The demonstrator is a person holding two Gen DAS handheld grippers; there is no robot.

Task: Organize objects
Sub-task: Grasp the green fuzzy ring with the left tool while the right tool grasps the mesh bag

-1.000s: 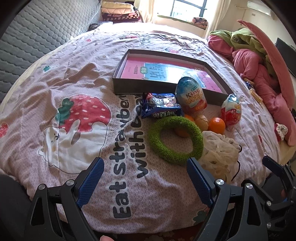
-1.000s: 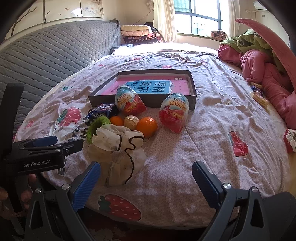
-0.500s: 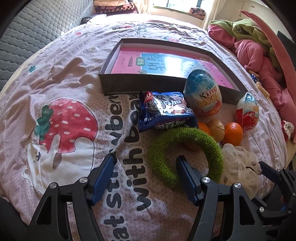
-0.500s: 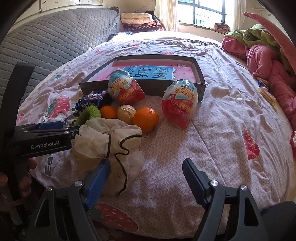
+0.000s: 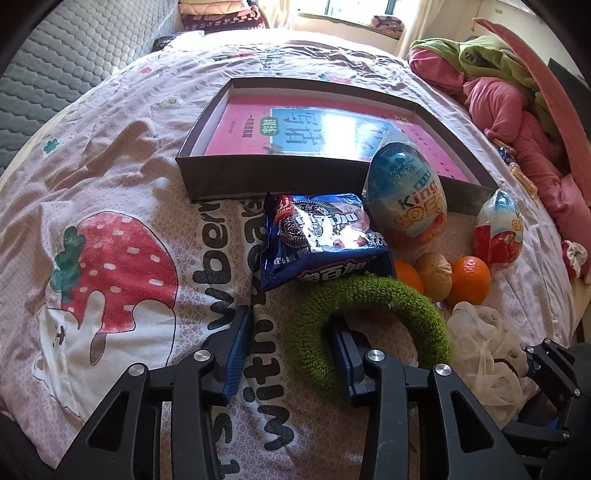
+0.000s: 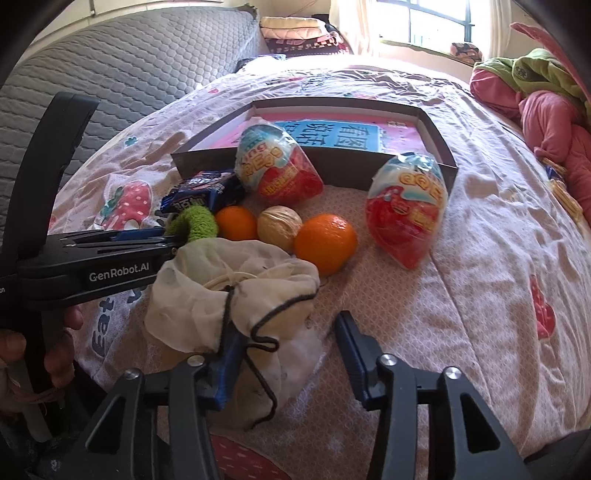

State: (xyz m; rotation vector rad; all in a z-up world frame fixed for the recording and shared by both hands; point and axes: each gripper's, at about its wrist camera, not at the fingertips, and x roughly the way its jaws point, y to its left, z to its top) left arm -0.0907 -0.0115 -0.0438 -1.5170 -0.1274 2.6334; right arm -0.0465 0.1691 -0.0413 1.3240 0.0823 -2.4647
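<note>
Left gripper [image 5: 291, 350]: jaws open, straddling the near left arc of the green ring [image 5: 373, 325] at lower centre, one finger inside the ring. Right gripper [image 6: 288, 354]: jaws open around the white drawstring bag [image 6: 229, 295], lower left. Behind them lie a cookie packet [image 5: 321, 236], oranges [image 6: 325, 240] and a box [image 5: 258, 177].

A bed [image 5: 110, 155] fills the room, spread with a pink strawberry-print quilt [image 6: 498, 236]. A grey quilted headboard [image 6: 140, 74] rises on the left. Sunlight pours through a barred window [image 6: 436, 18] beyond, above folded blankets [image 6: 295, 29]. Pink and green bedding [image 5: 509, 92] lies heaped at right.
</note>
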